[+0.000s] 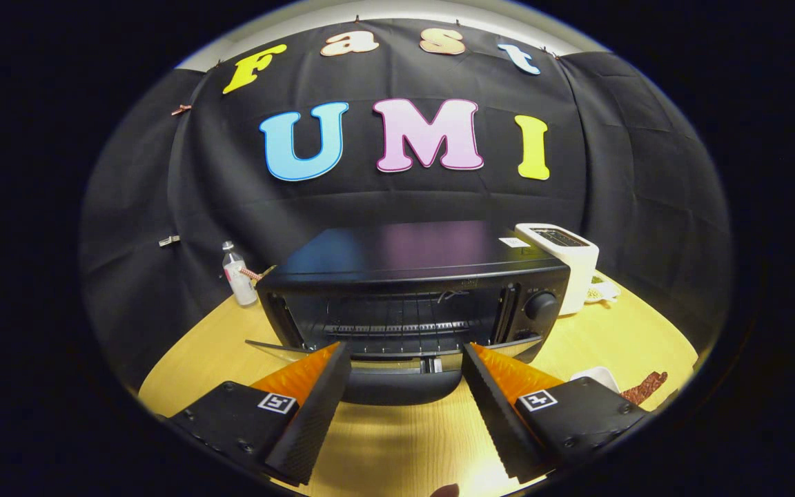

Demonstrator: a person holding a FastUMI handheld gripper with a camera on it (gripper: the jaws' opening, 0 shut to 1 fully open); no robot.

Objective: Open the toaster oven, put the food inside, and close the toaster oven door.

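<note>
Just ahead of my jaws sits the toaster oven, a black box with a flat, glossy top that picks up a faint purple sheen. Its door is folded down toward me, the glass pane lying nearly level and the dark handle bar reaching into the gap between my two fingers. My jaws stand wide open, gripping nothing, one finger at each end of that lowered door; whether the tips touch it I cannot tell. Through the opening I see the dark cavity, a wire rack running across it and ribbed side walls. A round black knob sits on the control panel at the oven's right side, with smaller marks above it too small to make out. The oven rests on a pale wooden table. Beside its right rear corner stands a white pop-up toaster, touching or nearly touching it. Off its left rear corner is a small clear bottle with a pale cap. Near my right finger, a white dish lies on the table with a strip of dark reddish-brown food just beside it.
</note>
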